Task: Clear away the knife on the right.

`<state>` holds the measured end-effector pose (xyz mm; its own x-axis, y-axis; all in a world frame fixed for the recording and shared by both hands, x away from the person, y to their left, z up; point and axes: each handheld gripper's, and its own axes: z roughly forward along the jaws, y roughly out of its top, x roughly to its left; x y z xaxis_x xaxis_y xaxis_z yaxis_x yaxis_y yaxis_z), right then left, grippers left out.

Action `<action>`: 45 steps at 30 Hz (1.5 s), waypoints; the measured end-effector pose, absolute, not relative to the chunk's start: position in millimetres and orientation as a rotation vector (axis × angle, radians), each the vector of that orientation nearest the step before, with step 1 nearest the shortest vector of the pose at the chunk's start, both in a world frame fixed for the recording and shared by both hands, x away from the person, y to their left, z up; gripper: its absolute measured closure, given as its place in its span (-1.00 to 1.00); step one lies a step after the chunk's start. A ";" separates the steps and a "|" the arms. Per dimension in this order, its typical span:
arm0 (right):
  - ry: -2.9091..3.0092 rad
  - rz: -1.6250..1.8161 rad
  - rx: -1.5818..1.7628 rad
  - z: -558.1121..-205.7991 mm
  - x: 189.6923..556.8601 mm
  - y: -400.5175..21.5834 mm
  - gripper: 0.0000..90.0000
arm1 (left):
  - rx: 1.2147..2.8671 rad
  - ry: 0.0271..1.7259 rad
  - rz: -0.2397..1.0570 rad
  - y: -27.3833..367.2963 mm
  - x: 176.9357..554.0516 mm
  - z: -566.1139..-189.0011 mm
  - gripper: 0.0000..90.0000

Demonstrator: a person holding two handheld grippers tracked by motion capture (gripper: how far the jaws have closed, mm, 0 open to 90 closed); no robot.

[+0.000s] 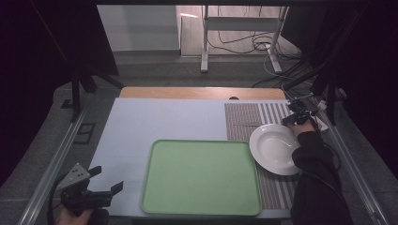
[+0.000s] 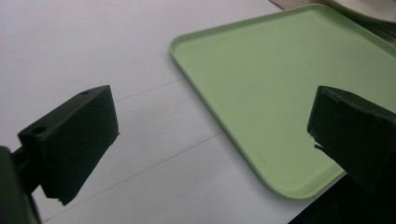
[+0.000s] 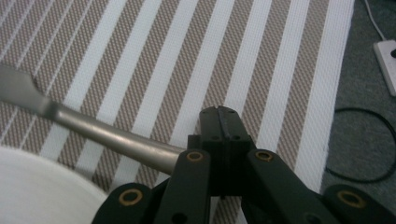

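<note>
Edges first: the green tray (image 1: 202,177) sits close to the bench's near edge, and its right rim lies just beside the white plate (image 1: 276,148), whose left part seems to overlap the tray's corner. The plate rests on a striped placemat (image 1: 244,123) that runs along the right side of the bench (image 1: 141,126). Left of the tray, the pale sheet is bare and gives wide room for moving.

At the far right of the placemat, just beyond the plate's rim, the right hand-held gripper (image 1: 293,118) has its jaws pressed together on the handle end of a metal utensil (image 3: 93,133); the handle runs away from the jaws over the stripes, low above the mat beside the plate. Which kind of utensil it is cannot be told. The left hand-held gripper (image 1: 101,185) hovers at the bench's near left corner, jaws wide apart with nothing between them, pointing toward the tray.

Beyond the bench lie grey floor, cables and a metal stand's legs.
</note>
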<state>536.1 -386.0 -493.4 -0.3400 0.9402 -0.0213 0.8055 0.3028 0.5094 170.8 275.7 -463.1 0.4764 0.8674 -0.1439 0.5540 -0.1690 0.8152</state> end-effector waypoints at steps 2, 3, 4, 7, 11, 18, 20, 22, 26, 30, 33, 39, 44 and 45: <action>2.279 0.577 1.580 -492.1 533.6 -387.0 1.00 | 1.851 1.193 0.453 275.8 170.6 -463.2 -0.96; 2.291 0.559 1.579 -491.3 532.1 -387.6 1.00 | 1.850 1.193 0.452 276.0 170.5 -463.2 -0.96; 2.308 0.540 1.574 -490.3 530.6 -388.6 1.00 | 1.850 1.193 0.452 276.0 170.6 -463.2 -0.96; 2.344 0.508 1.567 -488.6 525.2 -390.4 1.00 | 1.852 1.194 0.452 275.5 170.7 -463.1 -0.96; 2.392 0.500 1.569 -487.4 520.3 -393.0 1.00 | 1.857 1.191 0.454 274.8 171.0 -463.0 -0.96; 2.368 0.515 1.560 -480.6 521.4 -391.5 0.94 | 1.857 1.191 0.453 274.9 171.4 -463.0 -0.96; 2.324 0.585 1.557 -472.2 522.7 -388.6 0.70 | 1.856 1.191 0.453 275.0 171.4 -463.1 -0.96; 2.299 0.660 1.539 -464.3 523.5 -383.6 0.49 | 1.856 1.191 0.452 275.1 171.5 -463.1 -0.96; 2.295 0.725 1.534 -455.7 527.1 -368.5 -0.06 | 1.856 1.192 0.452 275.2 171.4 -463.1 -0.96; 2.289 0.722 1.531 -457.1 532.3 -350.0 -0.64 | 1.855 1.192 0.451 275.3 171.5 -463.1 -0.96; 2.295 0.656 1.495 -461.1 536.1 -335.6 -1.00 | 1.852 1.192 0.449 275.8 171.4 -463.2 -0.96; 2.332 0.565 1.506 -472.3 542.3 -320.4 -1.00 | 1.852 1.191 0.449 275.9 171.3 -463.2 -0.96; 2.374 0.543 1.505 -485.8 546.3 -317.4 -1.00 | 1.852 1.191 0.448 275.8 171.3 -463.2 -0.96; 2.380 0.534 1.500 -487.9 546.8 -316.9 -1.00 | 1.852 1.190 0.448 275.8 171.3 -463.2 -0.96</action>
